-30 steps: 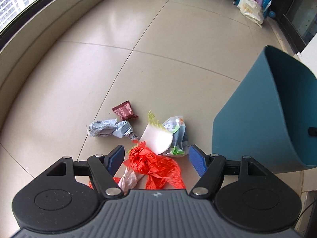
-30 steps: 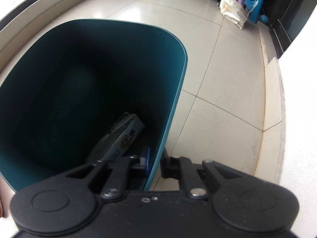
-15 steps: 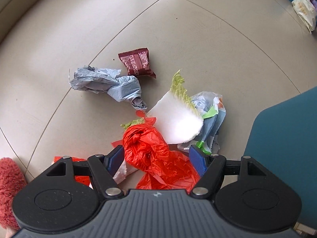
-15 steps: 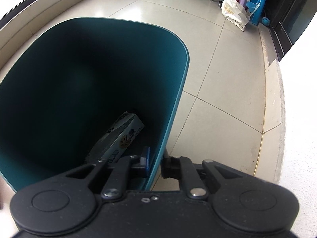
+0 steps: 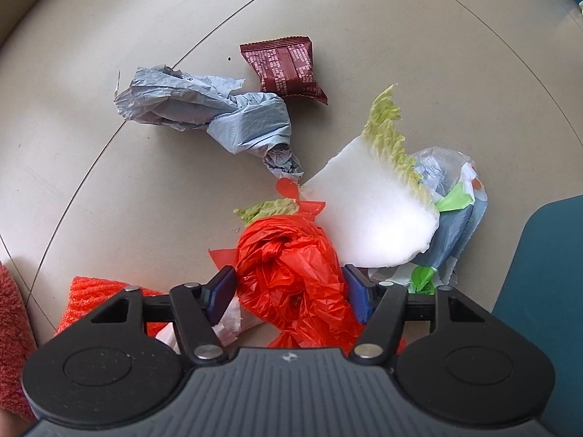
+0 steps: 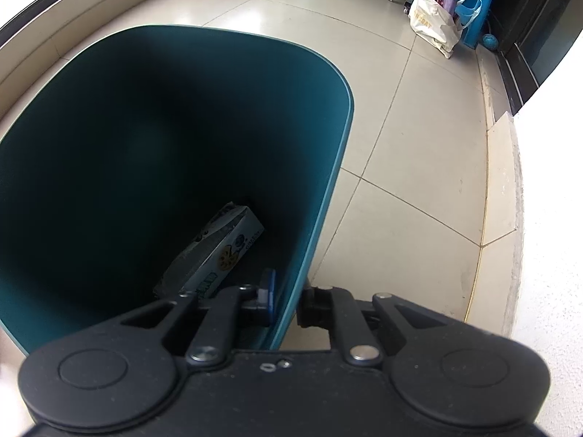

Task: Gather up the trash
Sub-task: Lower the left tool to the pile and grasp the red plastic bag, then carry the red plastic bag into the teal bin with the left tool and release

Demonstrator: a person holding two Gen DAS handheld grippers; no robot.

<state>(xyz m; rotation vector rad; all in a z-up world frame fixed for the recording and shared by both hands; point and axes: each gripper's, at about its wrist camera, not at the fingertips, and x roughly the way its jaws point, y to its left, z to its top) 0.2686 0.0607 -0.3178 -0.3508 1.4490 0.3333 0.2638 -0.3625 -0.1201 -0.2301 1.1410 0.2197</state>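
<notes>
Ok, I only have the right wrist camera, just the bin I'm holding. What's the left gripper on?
Observer: The left gripper straddles a red bag. Its jaws have just been closing, and the pads touch the bag's sides.
Operator: What else is lying there?
Observer: A cabbage leaf, a grey bag, a dark red snack wrapper and a clear printed wrapper.
Operator: Where's my bin from that side?
Observer: The bin stands just right of the pile, beside the printed wrapper.
</notes>
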